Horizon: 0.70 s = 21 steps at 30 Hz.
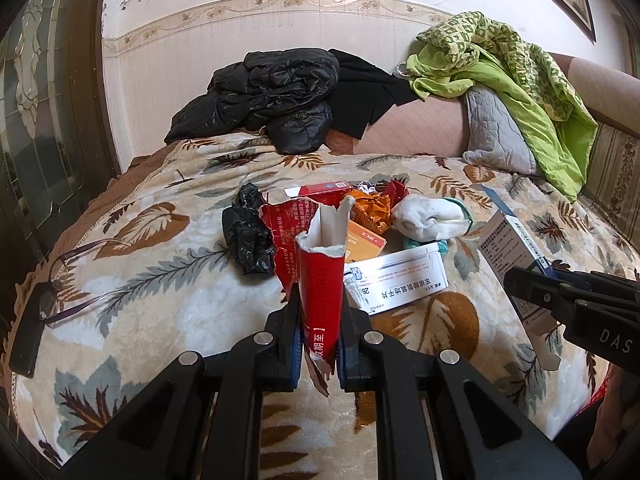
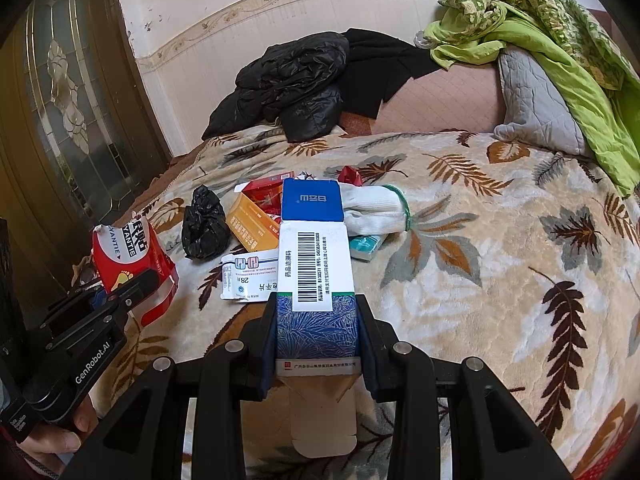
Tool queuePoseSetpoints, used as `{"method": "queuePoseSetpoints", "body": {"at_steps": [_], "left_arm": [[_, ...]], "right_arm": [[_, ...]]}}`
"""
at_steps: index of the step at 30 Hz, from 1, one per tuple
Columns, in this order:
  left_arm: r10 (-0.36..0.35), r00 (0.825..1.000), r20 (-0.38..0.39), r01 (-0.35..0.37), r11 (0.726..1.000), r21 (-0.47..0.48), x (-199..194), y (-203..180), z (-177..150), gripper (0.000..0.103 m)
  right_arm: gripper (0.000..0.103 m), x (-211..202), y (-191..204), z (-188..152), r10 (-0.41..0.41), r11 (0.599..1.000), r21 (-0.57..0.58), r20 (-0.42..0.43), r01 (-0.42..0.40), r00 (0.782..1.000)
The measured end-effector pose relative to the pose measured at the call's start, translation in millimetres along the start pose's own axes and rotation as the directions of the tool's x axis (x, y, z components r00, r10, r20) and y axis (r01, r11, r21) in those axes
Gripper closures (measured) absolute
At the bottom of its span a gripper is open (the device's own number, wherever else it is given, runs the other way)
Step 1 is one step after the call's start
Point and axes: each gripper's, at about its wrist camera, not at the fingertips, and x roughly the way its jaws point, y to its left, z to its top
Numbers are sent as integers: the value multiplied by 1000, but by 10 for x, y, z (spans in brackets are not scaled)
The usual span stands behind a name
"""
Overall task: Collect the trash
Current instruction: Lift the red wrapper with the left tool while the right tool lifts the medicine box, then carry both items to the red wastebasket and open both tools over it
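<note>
My left gripper point(image 1: 319, 300) is shut on a torn red paper packet point(image 1: 320, 280), held above the bed; it also shows in the right wrist view point(image 2: 124, 256). My right gripper point(image 2: 316, 304) is shut on a blue and white medicine box point(image 2: 314, 256), flap open, also seen in the left wrist view point(image 1: 510, 252). On the leaf-patterned blanket point(image 2: 500, 240) lies a trash pile: a white medicine box point(image 1: 396, 280), an orange box point(image 2: 250, 224), a red box point(image 1: 322, 190), a crumpled black bag point(image 1: 248, 236), a white glove point(image 1: 428, 216).
Purple glasses point(image 1: 76, 280) and a dark phone point(image 1: 28, 332) lie at the blanket's left edge. A black jacket point(image 1: 272, 96), a grey pillow point(image 1: 496, 128) and green cloth point(image 1: 520, 76) are at the back by the wall. A dark door point(image 2: 60, 120) stands at left.
</note>
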Motion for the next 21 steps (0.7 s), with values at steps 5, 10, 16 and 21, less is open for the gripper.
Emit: {"method": "queuePoseSetpoints", "body": {"at_steps": [5,10,16,21], "left_arm": [[-23,1000,12,23,1000,-7,-23,7,12,91],[-120,992,39,120,993,8,-109,-68,49,91],[-252,968,19,250,966,66,-221,-379,91,91],[-407,913,-32,406,900,160,-420,-927,133,91]], "right_arm": [[66,-7,-7,-3,3,1000,7,2,-3,1000],[66,-143,-139,20,30,995,93,25,-32,999],[66,-587,-412,-52,53,978,197,61,-64,997],[66,-1223,-836,-297,-18,960,278,87,-7,996]]}}
